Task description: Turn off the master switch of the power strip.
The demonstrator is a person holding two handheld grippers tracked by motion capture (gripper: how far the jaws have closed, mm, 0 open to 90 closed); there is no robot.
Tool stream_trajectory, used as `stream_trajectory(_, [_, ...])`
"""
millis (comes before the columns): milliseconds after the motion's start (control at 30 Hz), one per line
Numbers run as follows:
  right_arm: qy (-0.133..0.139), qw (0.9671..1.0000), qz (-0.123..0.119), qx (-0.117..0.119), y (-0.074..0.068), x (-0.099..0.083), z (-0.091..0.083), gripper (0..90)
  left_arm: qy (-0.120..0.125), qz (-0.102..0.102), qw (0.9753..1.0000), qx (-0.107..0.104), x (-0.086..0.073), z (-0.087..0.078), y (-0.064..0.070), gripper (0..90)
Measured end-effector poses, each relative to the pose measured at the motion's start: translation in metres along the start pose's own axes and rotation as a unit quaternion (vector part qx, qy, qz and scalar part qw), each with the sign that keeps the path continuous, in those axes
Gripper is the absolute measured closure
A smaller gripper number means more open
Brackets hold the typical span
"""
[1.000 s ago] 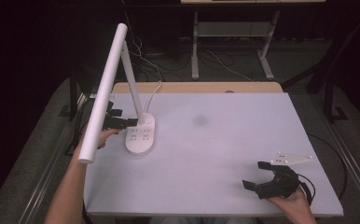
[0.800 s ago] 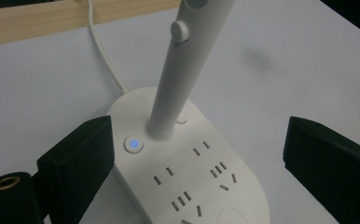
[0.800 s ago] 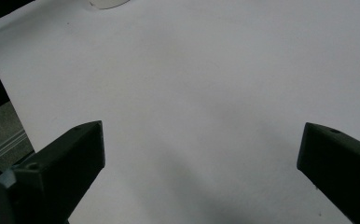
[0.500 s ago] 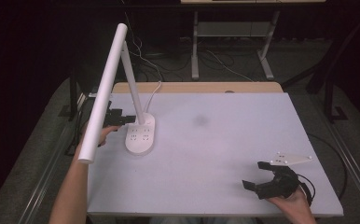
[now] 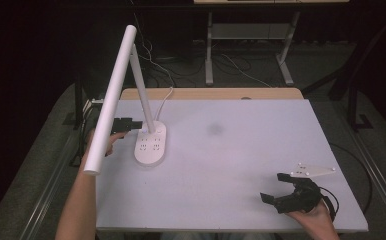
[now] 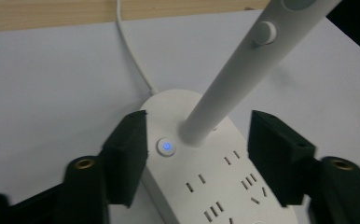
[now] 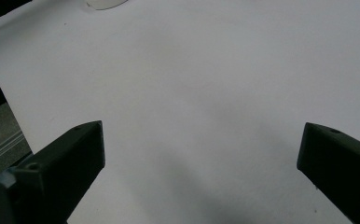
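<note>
White desk lamp (image 5: 149,142) stands near the counter's (image 5: 241,165) left edge, toward the far side. Oval white base carries rows of socket slots; a slanted stem (image 6: 243,70) rises from the base and a long tube head (image 5: 110,100) angles down past the counter's left edge. White cord (image 6: 134,51) runs from the base's far end toward the wooden strip along the far edge. In the left gripper view a round button (image 6: 166,146) on the base glows blue, just beside the foot of the stem; a second round knob (image 6: 265,32) sits higher on the stem.

Left gripper (image 5: 126,124) at the left side of the lamp base, hand (image 5: 101,142) behind it, forearm coming in from the near-left corner. Jaws spread wide, released, holding nothing: one jaw on each side of the stem foot, the left-hand jaw in that view just beside the lit button. Contact with the base cannot be told.

Right gripper (image 5: 276,187) low over the near-right corner of the counter, well apart from the lamp, right hand (image 5: 313,217) at the near edge. Jaws wide apart, nothing between them; right gripper view shows bare white counter between the two black jaws. Grey three-cornered plate (image 5: 313,171) on top of it, cable (image 5: 348,170) looping off the right edge.

Faint dark smudge (image 5: 215,129) on the counter near the middle, toward the far edge.
</note>
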State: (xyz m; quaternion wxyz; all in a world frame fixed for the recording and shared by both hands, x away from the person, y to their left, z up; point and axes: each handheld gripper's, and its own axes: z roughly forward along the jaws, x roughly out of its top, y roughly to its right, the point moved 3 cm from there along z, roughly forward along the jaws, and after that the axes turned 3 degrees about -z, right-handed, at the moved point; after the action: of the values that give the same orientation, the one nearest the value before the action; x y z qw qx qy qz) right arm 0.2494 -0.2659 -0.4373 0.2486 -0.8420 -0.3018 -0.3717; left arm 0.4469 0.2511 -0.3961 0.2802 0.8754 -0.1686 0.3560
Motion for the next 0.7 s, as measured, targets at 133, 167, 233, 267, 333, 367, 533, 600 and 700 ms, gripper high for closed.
stream_trajectory(133, [0.003,1.0000,0.000,-0.003,0.001,0.000,-0.001,0.1,-0.001,-0.003,1.0000,-0.007,0.000,0.000,-0.005,54.8])
stream_trajectory(167, [0.003,1.0000,0.000,-0.003,0.001,0.000,-0.001,0.1,-0.001,-0.007,1.0000,-0.006,0.000,0.000,-0.005,54.8])
stream_trajectory(233, [0.002,1.0000,0.000,-0.002,0.001,0.000,-0.001,0.1,0.003,-0.006,0.9999,-0.008,0.000,0.000,-0.006,59.6])
stream_trajectory(267, [0.002,1.0000,-0.001,-0.001,0.001,0.000,-0.001,0.1,0.005,-0.005,0.9999,-0.010,0.001,0.001,-0.007,61.8])
stream_trajectory(333, [0.001,1.0000,-0.002,-0.002,0.000,0.000,0.000,0.1,0.007,-0.008,0.9999,-0.007,0.001,0.001,-0.007,66.2])
stream_trajectory(367, [0.001,1.0000,-0.001,-0.002,0.000,0.000,0.000,0.1,0.008,-0.010,0.9999,-0.008,0.001,0.002,-0.008,68.3])
stream_trajectory(533, [0.001,1.0000,-0.001,-0.001,0.000,0.000,0.000,0.1,0.002,-0.012,0.9999,0.008,0.000,0.007,-0.009,81.9])
stream_trajectory(600, [-0.001,1.0000,0.002,0.000,0.000,0.000,0.000,0.1,0.000,-0.014,0.9999,0.009,-0.001,0.009,-0.009,86.4])
stream_trajectory(700, [0.000,1.0000,0.000,-0.001,0.001,0.000,0.000,0.1,-0.005,-0.013,0.9999,0.008,-0.001,0.013,-0.009,89.5])
